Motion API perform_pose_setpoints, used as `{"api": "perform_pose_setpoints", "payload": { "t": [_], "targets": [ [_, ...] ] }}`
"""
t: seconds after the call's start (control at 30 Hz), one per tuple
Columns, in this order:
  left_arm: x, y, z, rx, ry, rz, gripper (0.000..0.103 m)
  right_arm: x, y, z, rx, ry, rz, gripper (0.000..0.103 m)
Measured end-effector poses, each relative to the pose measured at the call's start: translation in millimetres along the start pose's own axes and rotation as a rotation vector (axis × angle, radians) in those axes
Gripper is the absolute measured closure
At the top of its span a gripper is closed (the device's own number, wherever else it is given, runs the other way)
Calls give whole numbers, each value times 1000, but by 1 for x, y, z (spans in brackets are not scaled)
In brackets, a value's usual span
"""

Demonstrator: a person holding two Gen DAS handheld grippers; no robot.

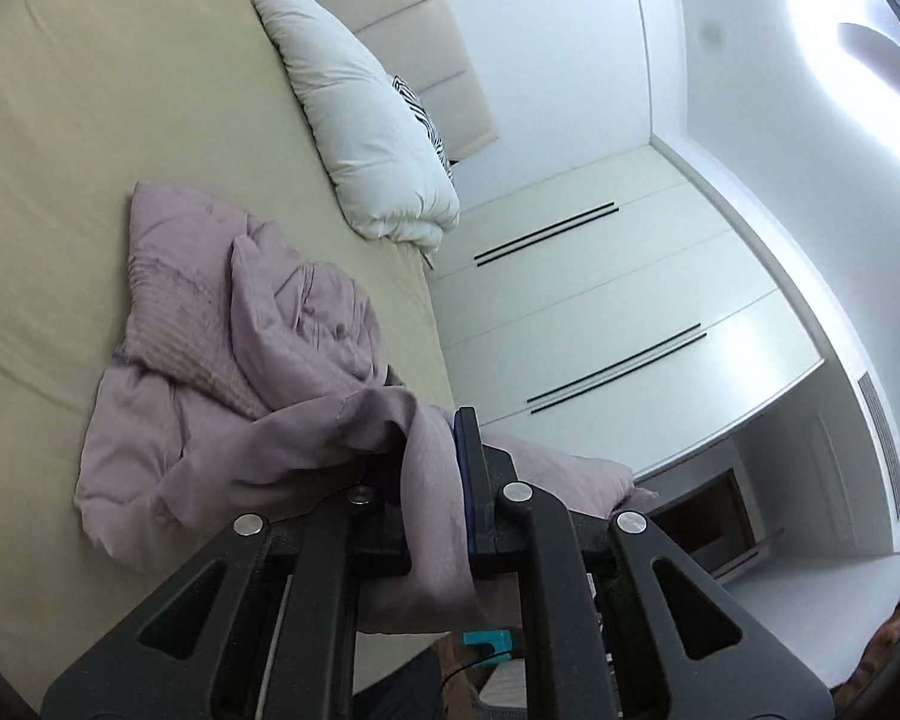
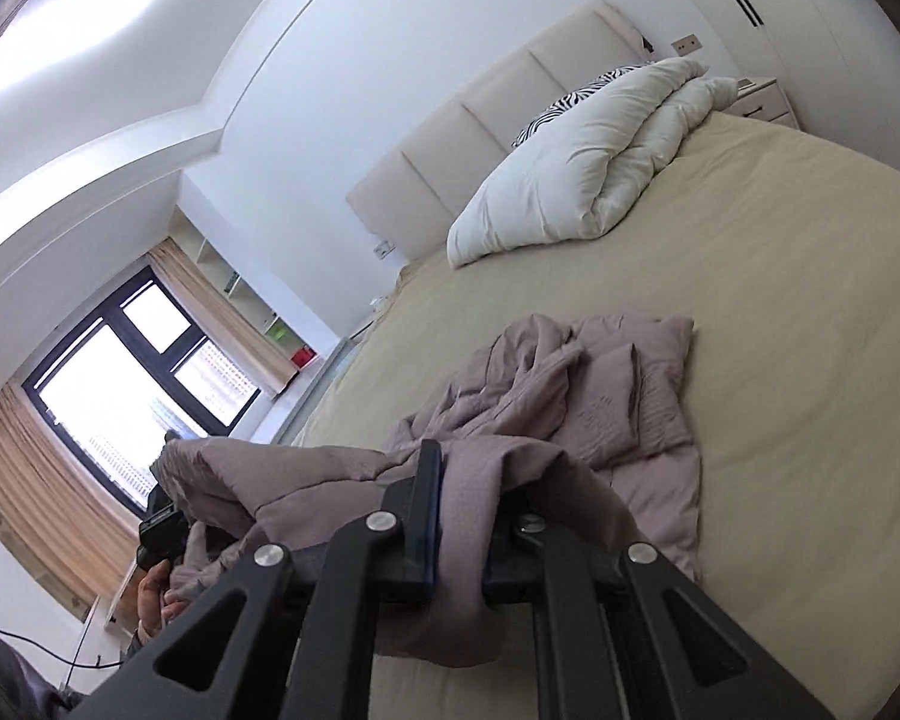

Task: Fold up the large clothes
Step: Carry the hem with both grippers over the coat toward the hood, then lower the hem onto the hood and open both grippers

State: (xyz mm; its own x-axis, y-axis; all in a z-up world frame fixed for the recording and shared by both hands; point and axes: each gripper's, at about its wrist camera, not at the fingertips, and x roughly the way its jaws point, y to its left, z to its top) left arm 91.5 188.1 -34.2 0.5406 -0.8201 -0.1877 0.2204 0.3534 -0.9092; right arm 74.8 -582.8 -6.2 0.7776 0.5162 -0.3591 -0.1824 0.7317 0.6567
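Mauve garment (image 1: pixel 258 360) in both grippers' (image 1: pixel 432 468) closed jaws

Left finger of left gripper (image 1: pixel 432 480) under mauve garment (image 1: pixel 240 372); zebra-print cushion (image 2: pixel 576 97), perhaps a pillow, mostly behind white duvet (image 2: pixel 576 180).

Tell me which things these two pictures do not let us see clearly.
- Left wrist view: the left gripper has one finger buried under the mauve garment.
- Right wrist view: the right gripper fingertips are wrapped in cloth.
- Both views: the garment's type and outline, crumpled on the bed.
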Motion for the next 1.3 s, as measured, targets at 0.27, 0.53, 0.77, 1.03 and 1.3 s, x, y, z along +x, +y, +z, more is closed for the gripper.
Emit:
{"api": "perform_pose_setpoints", "payload": {
  "t": [0.27, 0.53, 0.77, 1.03, 1.3],
  "targets": [
    [78, 19, 100, -9, -77, 41, 94, 89, -33, 90, 22, -58, -87, 92],
    [169, 94, 175, -36, -75, 155, 94, 204, -93, 126, 39, -6, -208, 92],
    [239, 167, 200, -19, -41, 318, 94, 291, -154, 116, 47, 86, -336, 95],
    [252, 192, 204, -72, -40, 350, 89, 312, -183, 109, 147, 166, -281, 90],
    [184, 63, 177, 260, -234, 453, 34, 231, -107, 122, 48, -17, -273, 9]
  ]
}}
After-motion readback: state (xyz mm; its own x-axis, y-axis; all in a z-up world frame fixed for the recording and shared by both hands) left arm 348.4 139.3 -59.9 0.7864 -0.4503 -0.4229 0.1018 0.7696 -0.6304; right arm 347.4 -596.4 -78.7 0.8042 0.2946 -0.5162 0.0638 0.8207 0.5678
